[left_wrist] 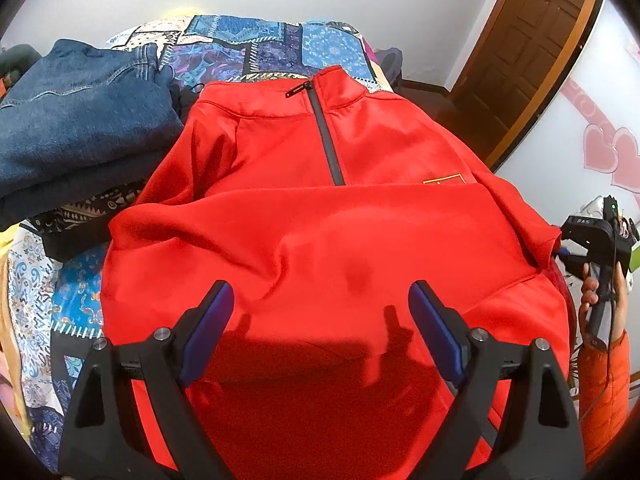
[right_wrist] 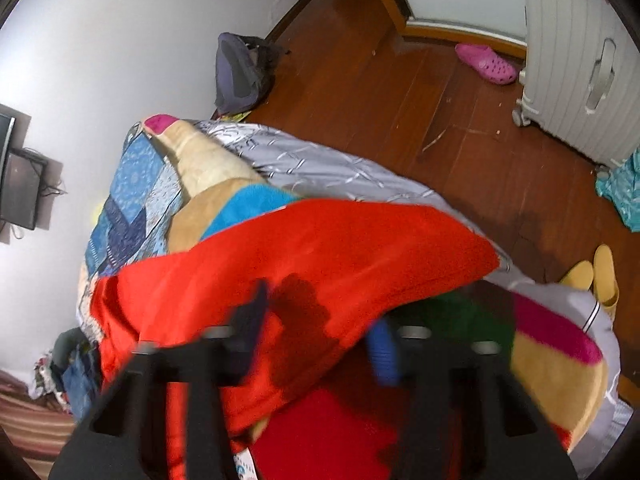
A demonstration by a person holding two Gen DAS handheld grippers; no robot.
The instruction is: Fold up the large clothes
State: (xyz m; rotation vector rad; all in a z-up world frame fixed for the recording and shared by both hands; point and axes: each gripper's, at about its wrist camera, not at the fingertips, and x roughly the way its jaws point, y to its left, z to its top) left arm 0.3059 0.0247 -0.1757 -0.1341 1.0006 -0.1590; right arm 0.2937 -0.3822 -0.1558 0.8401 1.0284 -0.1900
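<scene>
Left tongs (left_wrist: 320, 292) stand wide open with nothing between the blue pads (left_wrist: 208, 328), hanging just above the near, lower part of the red jacket (left_wrist: 320, 220), which fills the space between and ahead of them. Right tongs (right_wrist: 320, 330) are smeared by motion blur; as far as can be made out, the two fingers stand apart with red cloth bunched between and under them, and no pad can be seen pressing on it. In the left wrist view the right tool shows only at the far right edge, in a hand (left_wrist: 600, 292) with an orange sleeve (left_wrist: 604, 392), its tips hidden behind the jacket's edge. The jacket lies front up on the bed's patchwork quilt (left_wrist: 260, 44), collar away from the left tongs, dark zipper (left_wrist: 326, 136) running down from the collar until a fold of red cloth lying across the chest covers it and cuts off a small yellow-edged badge (left_wrist: 444, 179). Folded jeans (left_wrist: 80, 120) sit on the quilt just left of the jacket's shoulder. A striped blanket (right_wrist: 552, 360) lies beside the jacket's right edge. On the wooden floor (right_wrist: 400, 100) are a grey bag (right_wrist: 240, 76), a pink clog (right_wrist: 486, 63), a white suitcase (right_wrist: 580, 60) and yellow slippers (right_wrist: 600, 276).
</scene>
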